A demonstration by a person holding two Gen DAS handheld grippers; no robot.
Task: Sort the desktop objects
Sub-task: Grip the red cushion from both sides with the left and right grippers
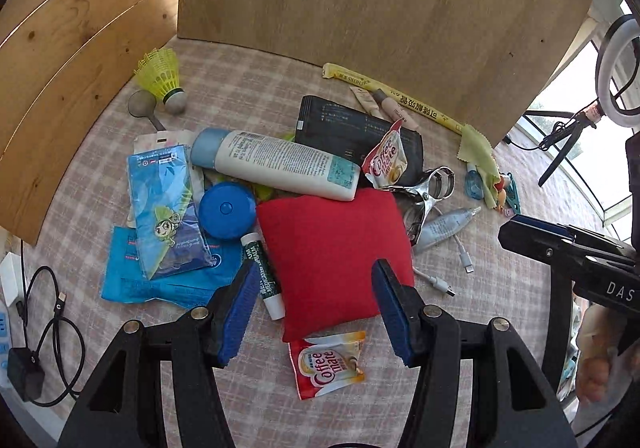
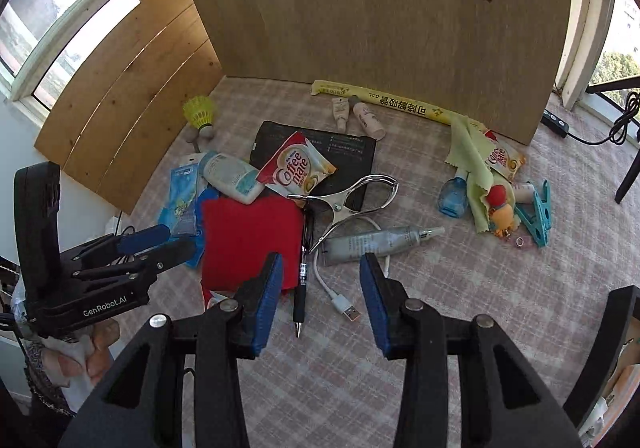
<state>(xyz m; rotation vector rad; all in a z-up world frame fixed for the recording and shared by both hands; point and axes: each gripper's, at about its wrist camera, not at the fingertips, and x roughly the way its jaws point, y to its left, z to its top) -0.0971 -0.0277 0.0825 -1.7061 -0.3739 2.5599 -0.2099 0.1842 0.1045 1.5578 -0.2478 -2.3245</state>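
A pile of small objects lies on the checked tablecloth (image 1: 240,87). A red cushion (image 1: 332,260) sits in the middle, with a white lotion bottle (image 1: 280,163), a blue round case (image 1: 227,209), a lip balm stick (image 1: 262,272) and blue sachets (image 1: 164,207) around it. My left gripper (image 1: 314,280) is open and empty, its fingers either side of the cushion's near edge. My right gripper (image 2: 320,272) is open and empty above a black pen (image 2: 302,272) and a white USB cable (image 2: 340,300). A metal clip (image 2: 352,199) and a grey tube (image 2: 376,242) lie beyond them.
Wooden boards (image 2: 360,7) wall the back and left. A yellow shuttlecock (image 1: 162,73) stands at the back left. Coffee mate sachets (image 1: 328,362) lie in the pile. A green cloth (image 2: 472,167), a blue bottle (image 2: 452,195) and a teal peg (image 2: 538,213) lie on the right.
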